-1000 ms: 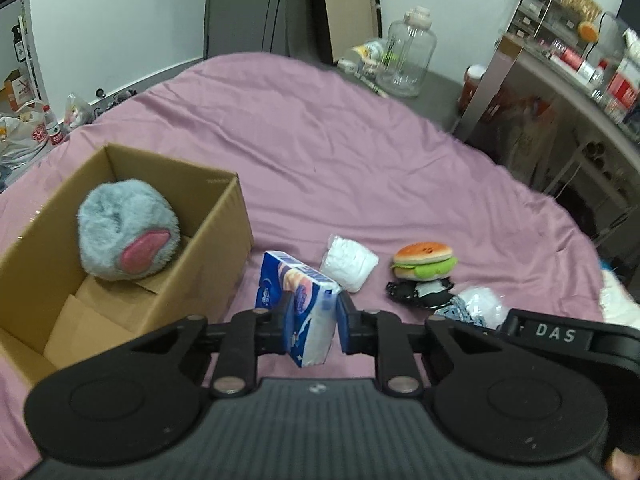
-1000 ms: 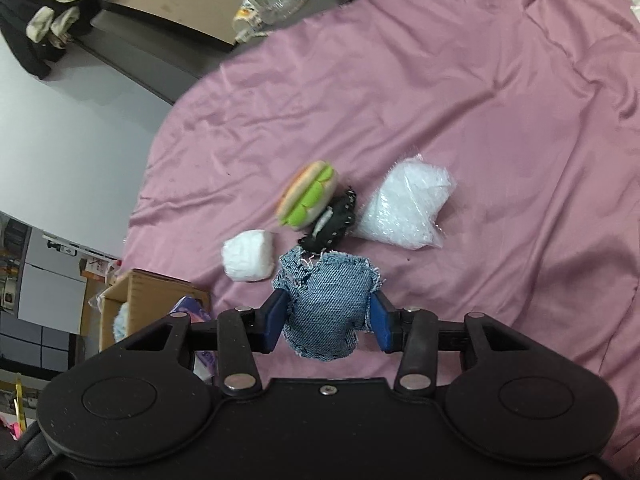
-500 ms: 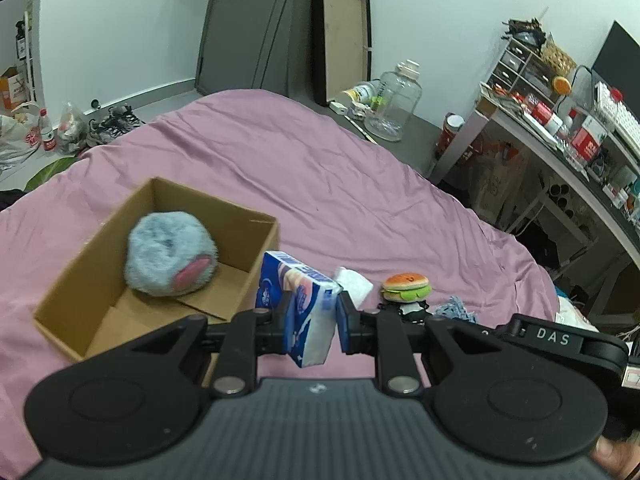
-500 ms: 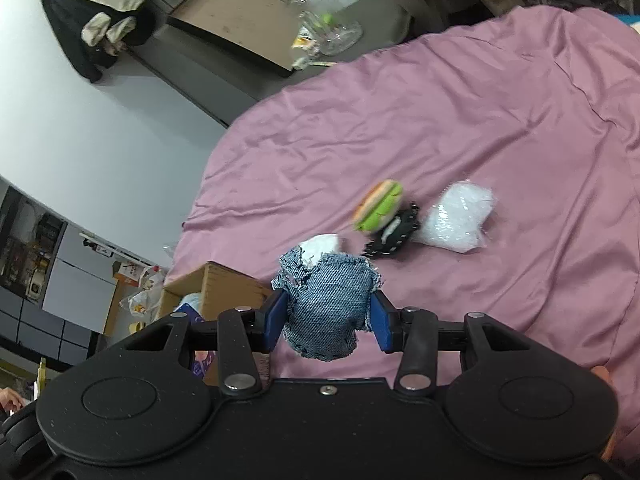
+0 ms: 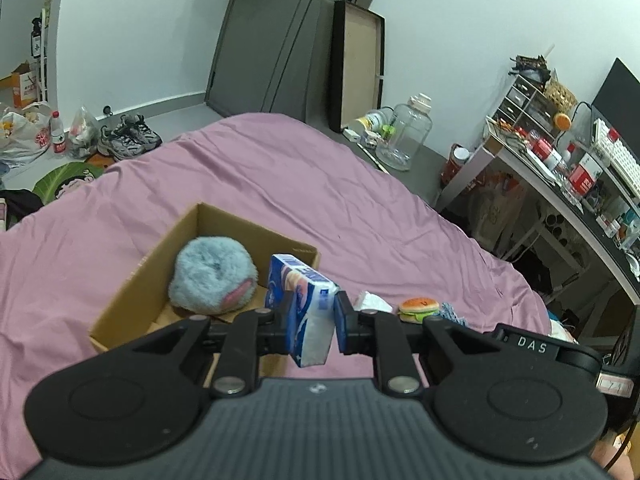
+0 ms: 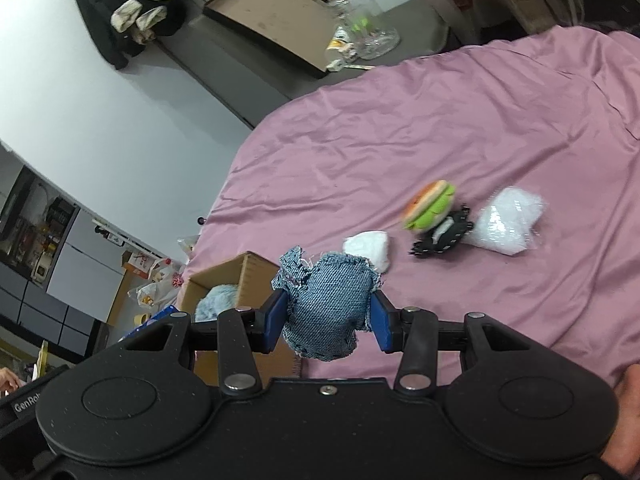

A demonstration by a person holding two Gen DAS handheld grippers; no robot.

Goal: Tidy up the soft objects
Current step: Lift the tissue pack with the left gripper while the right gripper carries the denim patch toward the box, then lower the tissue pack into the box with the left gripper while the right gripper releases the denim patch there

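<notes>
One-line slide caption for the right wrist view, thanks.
Right gripper holds a denim scrap above the pink bedsheet, cardboard box to the left.

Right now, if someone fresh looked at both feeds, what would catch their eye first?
Probably the loads: the left claw is shut on a blue tissue pack, and the right claw is shut on a frayed denim bundle. Next, the cardboard box on the pink bedsheet, with a fluffy grey plush inside. Farther right on the sheet lies a burger toy beside a clear bag of white stuffing.
</notes>
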